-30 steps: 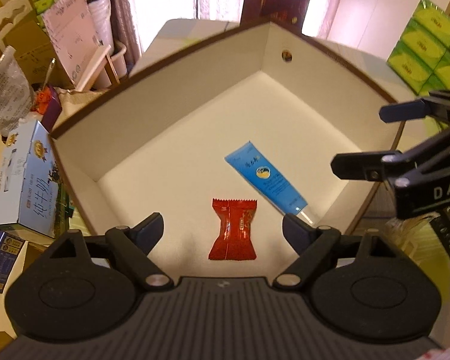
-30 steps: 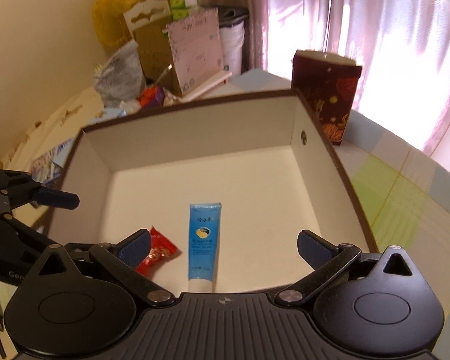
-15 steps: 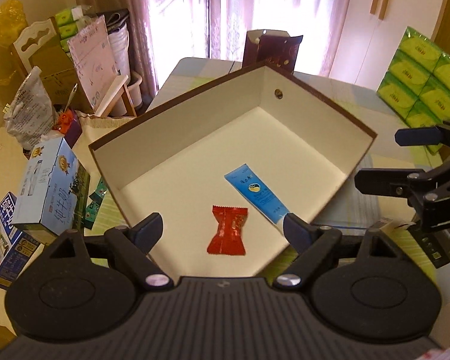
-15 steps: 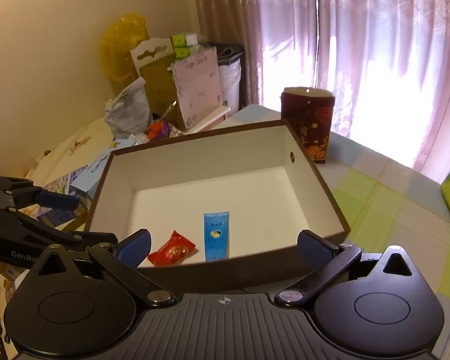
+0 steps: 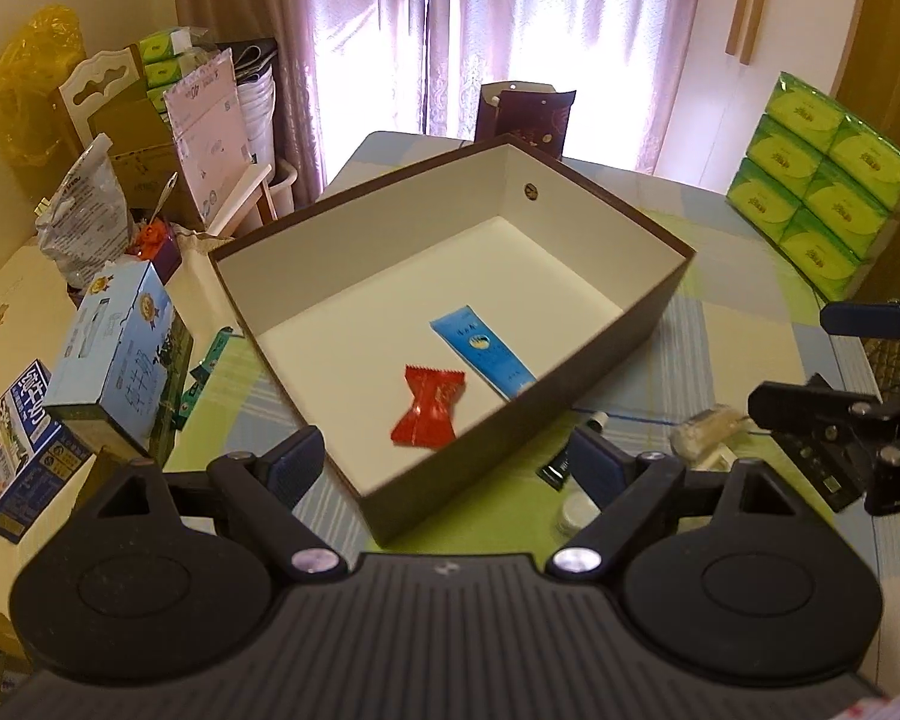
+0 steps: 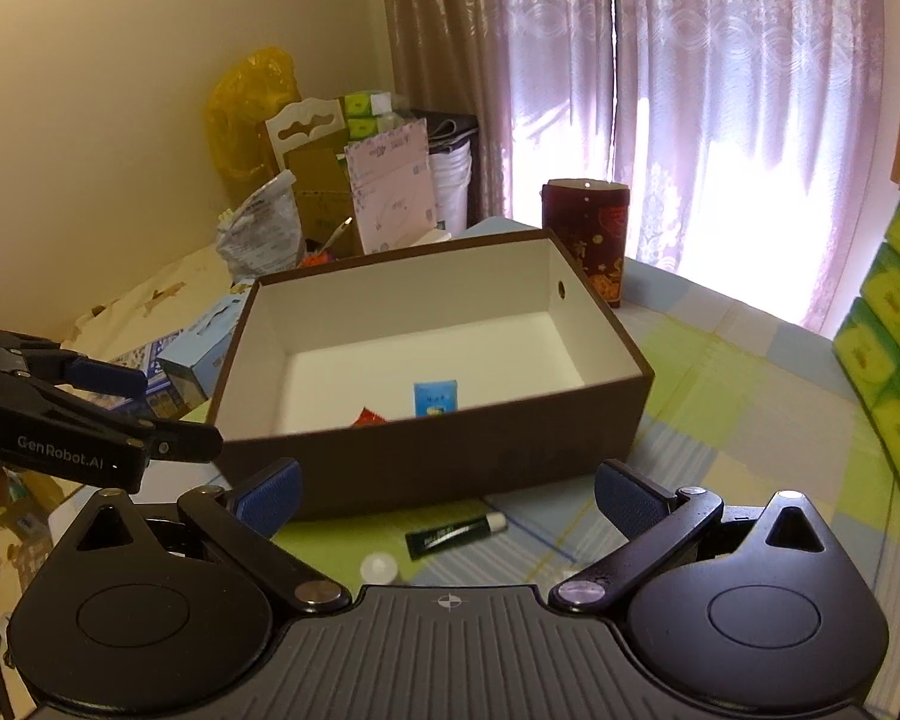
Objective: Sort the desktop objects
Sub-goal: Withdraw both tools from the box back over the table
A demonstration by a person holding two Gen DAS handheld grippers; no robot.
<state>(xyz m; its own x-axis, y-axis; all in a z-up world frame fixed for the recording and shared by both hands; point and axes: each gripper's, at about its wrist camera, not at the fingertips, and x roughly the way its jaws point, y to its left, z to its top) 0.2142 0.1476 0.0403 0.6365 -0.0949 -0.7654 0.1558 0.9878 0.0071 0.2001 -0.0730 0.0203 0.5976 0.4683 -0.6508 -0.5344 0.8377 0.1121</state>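
While both of my grippers hang over the near edge of the bench (image 6: 750,372) with nothing in them, here's where things sit. Left gripper (image 5: 444,462) has its jaws spread wide, right gripper (image 6: 447,495) the same.

The box (image 5: 600,372) already holds a red candy (image 5: 429,414) and a blue tube (image 5: 483,351), side by side near its front corner. What's left is outside, just in front of the box wall: a small dark tube (image 6: 453,534) with a white cap, a little round white lid (image 6: 379,568) beside it, and a clear crinkly packet (image 5: 705,432) further right.

My guess is the dark tube goes next. It looks light and squishy, probably a bit slick, so I'd pinch it across the middle of the body, not the cap end, where it could pivot. It lies flat, so the fingers need to get right down on the bench. The lid looks hard and low, and could skate away.

The right wrist view shows the dark tube whole, sitting between my fingers, but the box wall hides most of the candy. The left wrist view looks down into the box and shows the packet, though its own finger covers most of the dark tube.
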